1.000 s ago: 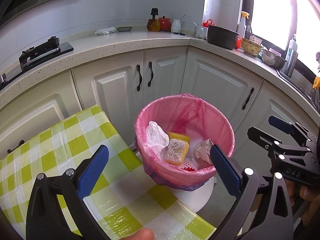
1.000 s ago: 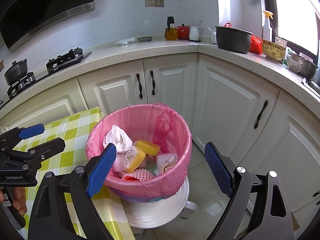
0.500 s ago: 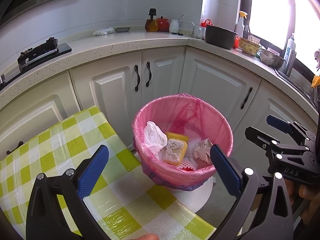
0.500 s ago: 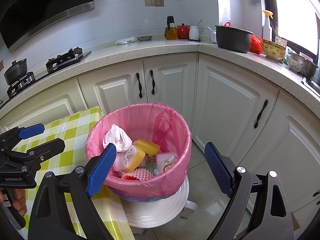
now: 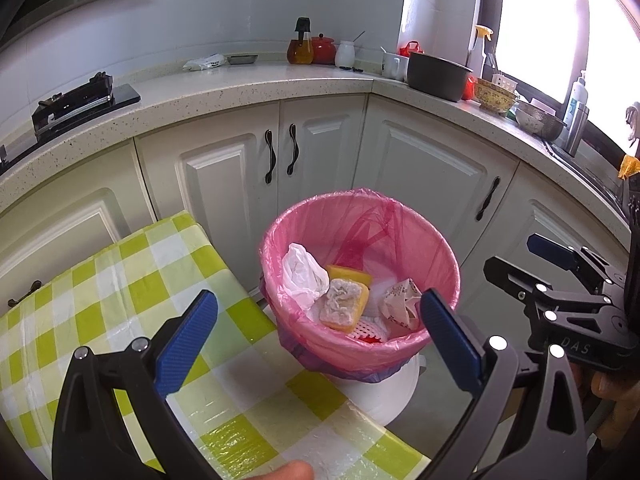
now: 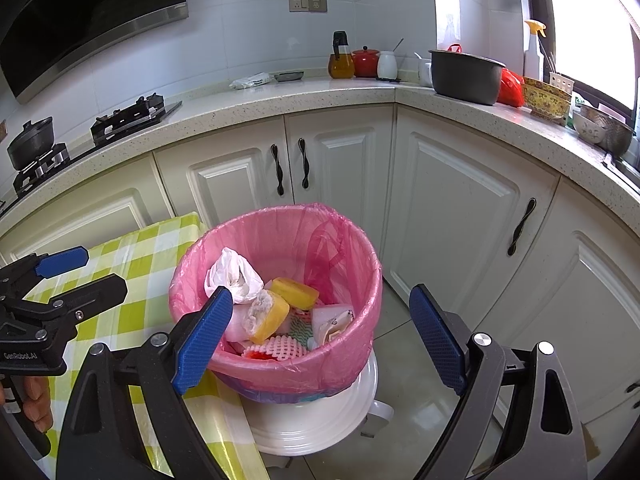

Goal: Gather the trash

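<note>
Pink-lined trash bin (image 6: 280,368), filled.
Left gripper (image 5: 320,344) and right gripper (image 6: 320,340): jaws released, nothing held, above bin.

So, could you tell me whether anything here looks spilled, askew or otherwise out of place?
Nothing stands out. The pink-lined round trash bin stands upright beside the green-checked tablecloth table, with the crumpled white bag and yellow sponges inside it. Both claws are open and empty.

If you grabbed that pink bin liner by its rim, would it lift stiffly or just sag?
The pink bin liner looks thin and wrinkled, so it would probably sag. The sponges inside look light. Its glossy film may slip between the fingers.
</note>
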`<state>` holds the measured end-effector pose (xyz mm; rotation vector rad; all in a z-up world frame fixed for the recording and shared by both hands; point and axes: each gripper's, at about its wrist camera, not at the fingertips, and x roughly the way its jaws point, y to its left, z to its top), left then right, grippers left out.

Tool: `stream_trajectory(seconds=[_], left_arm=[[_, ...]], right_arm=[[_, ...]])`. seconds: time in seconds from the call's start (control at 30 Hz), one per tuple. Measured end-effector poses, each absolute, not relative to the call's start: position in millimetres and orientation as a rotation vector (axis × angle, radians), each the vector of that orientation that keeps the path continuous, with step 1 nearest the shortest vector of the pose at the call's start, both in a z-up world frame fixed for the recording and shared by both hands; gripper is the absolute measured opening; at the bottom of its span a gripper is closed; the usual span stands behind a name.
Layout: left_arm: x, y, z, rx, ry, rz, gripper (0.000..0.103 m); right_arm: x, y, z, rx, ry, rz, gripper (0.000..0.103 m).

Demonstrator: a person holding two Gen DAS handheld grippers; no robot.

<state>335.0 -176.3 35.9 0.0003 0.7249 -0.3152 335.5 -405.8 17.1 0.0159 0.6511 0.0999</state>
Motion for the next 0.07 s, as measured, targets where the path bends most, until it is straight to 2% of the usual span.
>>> stream_trajectory(seconds=[0.07], left_arm=[[335.0,-176.1,35.9,-0.001,0.725,-0.317,0.098]], right_arm=[[335.6,-405.8,17.1,0.018,0.652,0.100,0.084]])
